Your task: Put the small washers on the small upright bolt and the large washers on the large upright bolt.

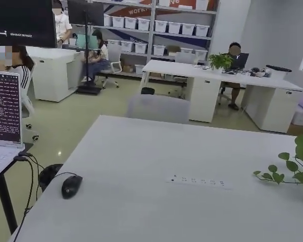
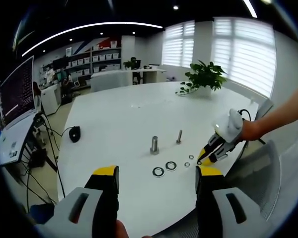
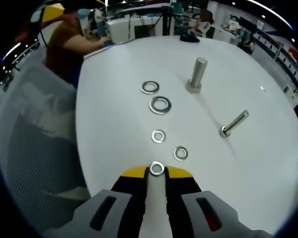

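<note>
A large upright bolt (image 2: 154, 145) (image 3: 196, 74) and a small upright bolt (image 2: 179, 137) (image 3: 234, 123) stand on the white table (image 2: 114, 124). Two large washers (image 2: 159, 172) (image 3: 160, 104) and small washers (image 2: 187, 164) (image 3: 158, 136) lie flat in front of them. My right gripper (image 3: 157, 171) (image 2: 204, 159) is down at the table near its edge. Its yellow fingertips (image 3: 134, 173) are shut on one small washer (image 3: 157, 169). My left gripper (image 2: 158, 172) hangs open and empty, back from the washers.
A mouse (image 1: 71, 185) (image 2: 75, 134), a power strip (image 1: 198, 181) and a potted plant (image 1: 293, 164) (image 2: 202, 77) are on the table. A laptop (image 1: 4, 108) stands to the left. A mesh chair (image 3: 35, 129) is by the table edge. People sit at far desks.
</note>
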### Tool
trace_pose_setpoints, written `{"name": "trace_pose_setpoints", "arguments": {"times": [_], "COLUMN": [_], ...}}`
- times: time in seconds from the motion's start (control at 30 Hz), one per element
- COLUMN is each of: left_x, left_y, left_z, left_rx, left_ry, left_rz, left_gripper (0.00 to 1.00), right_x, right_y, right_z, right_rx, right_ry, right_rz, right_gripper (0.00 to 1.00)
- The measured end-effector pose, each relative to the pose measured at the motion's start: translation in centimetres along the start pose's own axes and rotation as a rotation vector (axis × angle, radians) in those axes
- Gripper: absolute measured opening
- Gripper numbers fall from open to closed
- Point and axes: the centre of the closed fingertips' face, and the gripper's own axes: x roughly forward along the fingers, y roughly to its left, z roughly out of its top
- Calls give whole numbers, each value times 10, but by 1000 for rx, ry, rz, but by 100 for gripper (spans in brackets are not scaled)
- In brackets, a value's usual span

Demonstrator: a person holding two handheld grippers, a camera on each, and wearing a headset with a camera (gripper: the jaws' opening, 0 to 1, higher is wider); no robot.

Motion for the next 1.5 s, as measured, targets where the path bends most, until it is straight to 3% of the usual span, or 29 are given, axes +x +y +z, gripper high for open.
{"name": "trace_pose_setpoints", "arguments": {"times": [0.43, 0.67, 0.9, 1.03, 1.23, 1.5], "left_x": [-2, -3, -3, -4, -6, -2], "left_y": [-1, 2, -3, -4, -4, -14], "left_z": [-8, -10, -21, -22, -19, -19], "left_rx": [-15, -6, 30, 47, 51, 59], "left_ry": [13, 10, 31, 35, 26, 28], "left_rz": [1, 2, -19, -26, -23, -40], "left_gripper": [62, 62, 62, 62, 62, 62], "right_x": [-1, 0, 2, 2, -2, -2], "right_y": [1, 1, 0, 0, 6, 6], "right_z": [0, 1, 7, 7, 2, 0], "right_rx": [-27, -18, -9, -9, -63, -83], "right_ry": [7, -30, -67, -63, -10, 20], "right_rz": [25, 21, -5, -9, 9, 29], "right_gripper": [15, 15, 16, 16, 17, 17]}}
